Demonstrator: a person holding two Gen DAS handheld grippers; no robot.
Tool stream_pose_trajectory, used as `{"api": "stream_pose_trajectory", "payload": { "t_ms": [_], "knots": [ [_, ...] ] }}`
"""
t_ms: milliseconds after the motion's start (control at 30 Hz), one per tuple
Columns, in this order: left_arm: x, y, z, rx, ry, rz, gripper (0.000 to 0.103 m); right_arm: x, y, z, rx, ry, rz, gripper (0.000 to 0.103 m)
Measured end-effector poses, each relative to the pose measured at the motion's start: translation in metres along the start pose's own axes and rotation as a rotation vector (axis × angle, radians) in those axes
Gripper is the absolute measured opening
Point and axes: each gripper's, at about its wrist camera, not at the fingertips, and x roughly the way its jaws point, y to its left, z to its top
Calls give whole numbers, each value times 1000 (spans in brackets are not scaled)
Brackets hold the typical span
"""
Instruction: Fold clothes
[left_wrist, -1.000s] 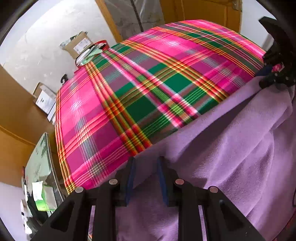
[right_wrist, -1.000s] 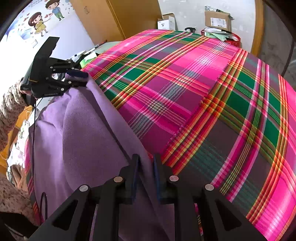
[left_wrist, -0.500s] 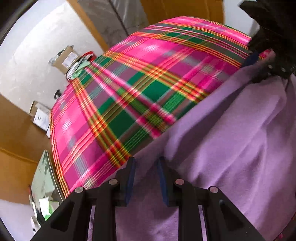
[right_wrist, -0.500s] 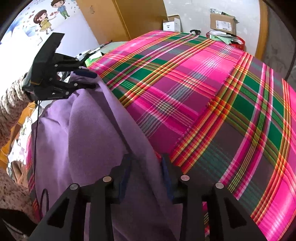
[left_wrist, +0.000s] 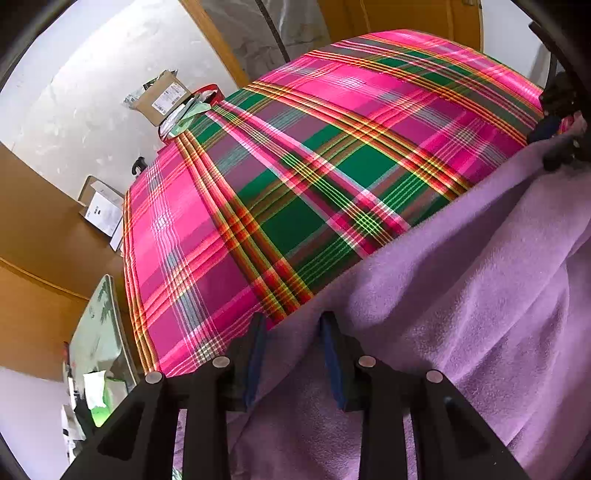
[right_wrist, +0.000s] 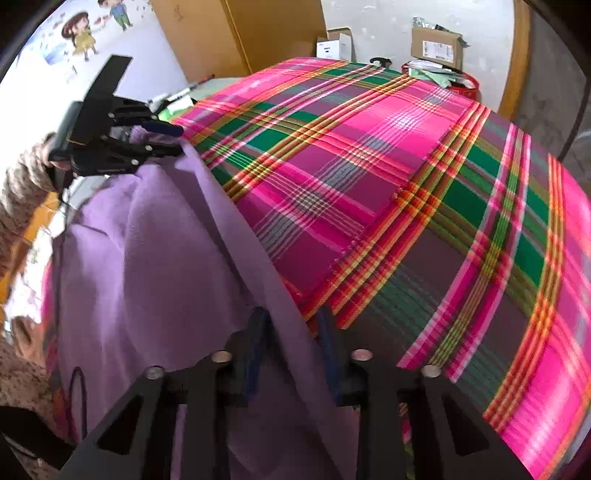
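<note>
A purple fleece cloth (left_wrist: 461, 295) lies bunched on the near part of a table covered in pink and green plaid (left_wrist: 295, 184). My left gripper (left_wrist: 291, 332) is open, its fingers wide apart, and the cloth's edge runs between them. In the right wrist view the left gripper (right_wrist: 177, 139) is at the far left, with a corner of the cloth (right_wrist: 147, 258) raised between its parted fingers. My right gripper (right_wrist: 291, 328) is open astride the same edge. It shows only as a dark shape, the right gripper (left_wrist: 543, 147), at the far right of the left wrist view.
Plaid (right_wrist: 406, 184) stretches bare beyond the cloth. Past the far edge stand a cardboard box (right_wrist: 437, 46), a white box (right_wrist: 334, 44), a red bin (right_wrist: 461, 83) and a wooden cabinet (right_wrist: 240, 33). A person's sleeve (right_wrist: 22, 184) holds the left gripper. A glass-topped table (left_wrist: 99, 332) stands at the left.
The right gripper's fingers were close together on the cloth edge one second ago and have spread apart. The left gripper's fingers kept the same gap; its view swung slightly.
</note>
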Motion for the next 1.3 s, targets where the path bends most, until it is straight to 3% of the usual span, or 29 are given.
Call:
{"api": "stream_pose_trajectory", "payload": {
  "t_ms": [33,133,300,500,833,1167,1300],
  "knots": [
    [0,-2,0,3,1,-17,10,-1,0,1,-2,-5,-7,8],
    [0,-10,1,24,0,-1,3,-3,0,5,-7,-21,-29,5],
    [-3,-8,5,-2,-19,56,2,-11,-4,18,-5,-82,-132,4],
    [-9,10,13,-86,-54,104,2,-7,-12,56,-1,-134,-241,4],
    [5,24,13,-172,-29,127,2,24,-15,90,-140,-114,-405,4],
    [19,37,17,-202,-10,152,2,52,-13,112,-268,-97,-526,4],
    [22,38,17,-211,-3,157,3,59,-15,115,-257,-79,-538,7]
  ]
}}
